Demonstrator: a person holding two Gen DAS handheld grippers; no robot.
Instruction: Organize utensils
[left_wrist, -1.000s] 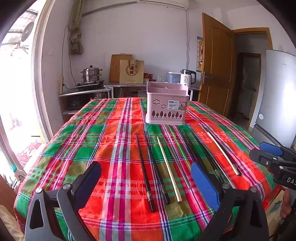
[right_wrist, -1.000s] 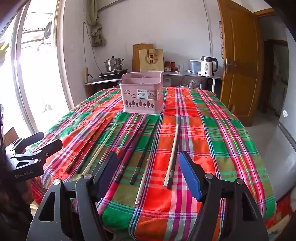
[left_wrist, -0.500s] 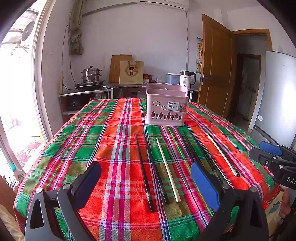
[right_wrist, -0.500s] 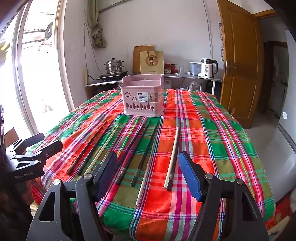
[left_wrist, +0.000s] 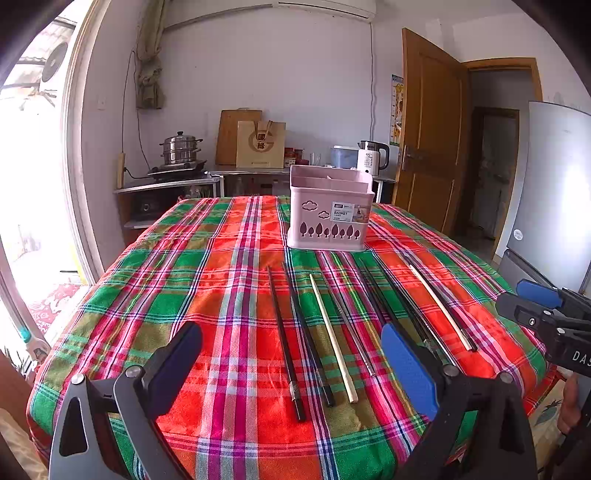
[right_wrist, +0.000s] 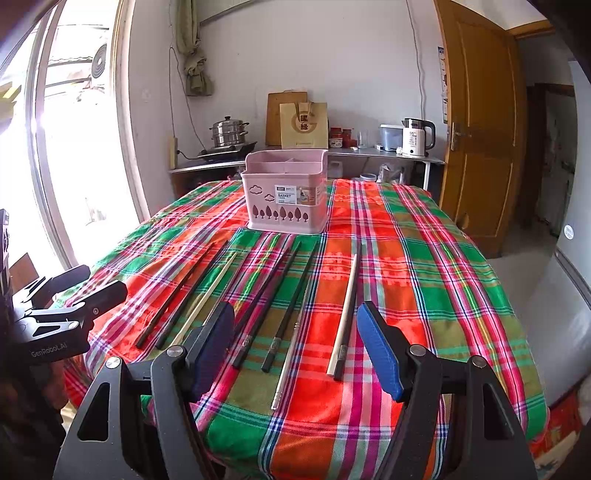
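Note:
Several chopsticks lie side by side on the plaid tablecloth: black ones (left_wrist: 286, 343), a pale wooden one (left_wrist: 332, 338) and a silver one (right_wrist: 290, 363). Another pale one (right_wrist: 343, 314) lies further right. A pink utensil basket (left_wrist: 328, 208) (right_wrist: 288, 194) stands upright beyond them, with divided compartments. My left gripper (left_wrist: 291, 363) hovers open above the near ends of the black chopsticks, holding nothing. My right gripper (right_wrist: 295, 345) is open over the near ends of the middle chopsticks, also holding nothing. Each gripper shows at the edge of the other's view.
The table (left_wrist: 207, 266) ends just below both grippers. Behind it a counter holds a steamer pot (left_wrist: 181, 149), a paper bag (left_wrist: 260, 144) and a kettle (left_wrist: 371, 157). A wooden door (left_wrist: 428, 129) and a fridge (left_wrist: 554, 192) stand to the right.
Both views have drifted slightly, so the chopsticks and basket sit a little differently in frame. Both grippers remain open and the chopsticks lie where they were.

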